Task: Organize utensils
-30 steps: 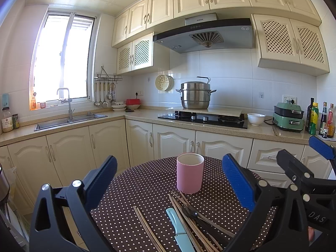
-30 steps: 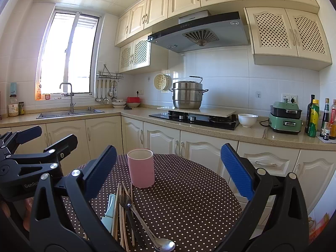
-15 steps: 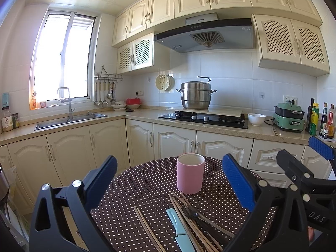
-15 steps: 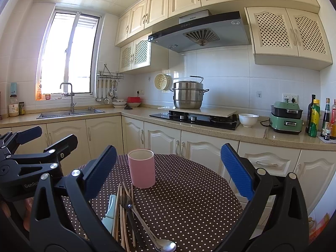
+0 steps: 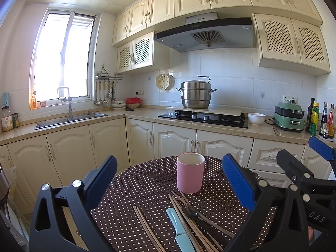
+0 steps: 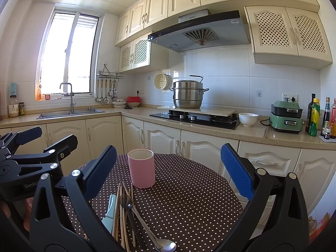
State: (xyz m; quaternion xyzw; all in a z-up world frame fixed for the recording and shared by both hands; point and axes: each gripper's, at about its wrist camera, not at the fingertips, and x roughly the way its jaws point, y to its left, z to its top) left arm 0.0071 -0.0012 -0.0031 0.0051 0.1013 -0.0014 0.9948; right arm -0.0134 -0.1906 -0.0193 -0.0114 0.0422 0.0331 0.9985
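Note:
A pink cup (image 5: 190, 175) (image 6: 141, 168) stands upright and empty on a round table with a brown polka-dot cloth (image 5: 147, 189) (image 6: 189, 193). In front of it lie loose utensils: wooden chopsticks (image 5: 147, 229) (image 6: 117, 216), a light-blue-handled knife (image 5: 178, 226) (image 6: 110, 212), a dark fork (image 5: 189, 212) and a metal spoon (image 6: 164, 245). My left gripper (image 5: 169, 178) hovers open above the utensils, holding nothing. My right gripper (image 6: 168, 172) is open too, just right of the pile. Each gripper shows at the edge of the other's view.
Behind the table runs a kitchen counter (image 5: 220, 124) with a sink (image 5: 69, 119), a hob with a steel pot (image 5: 196, 94), a white bowl (image 5: 256, 118), a green appliance (image 5: 289, 117) and bottles (image 5: 315, 119). Cream cabinets (image 5: 172, 142) stand below.

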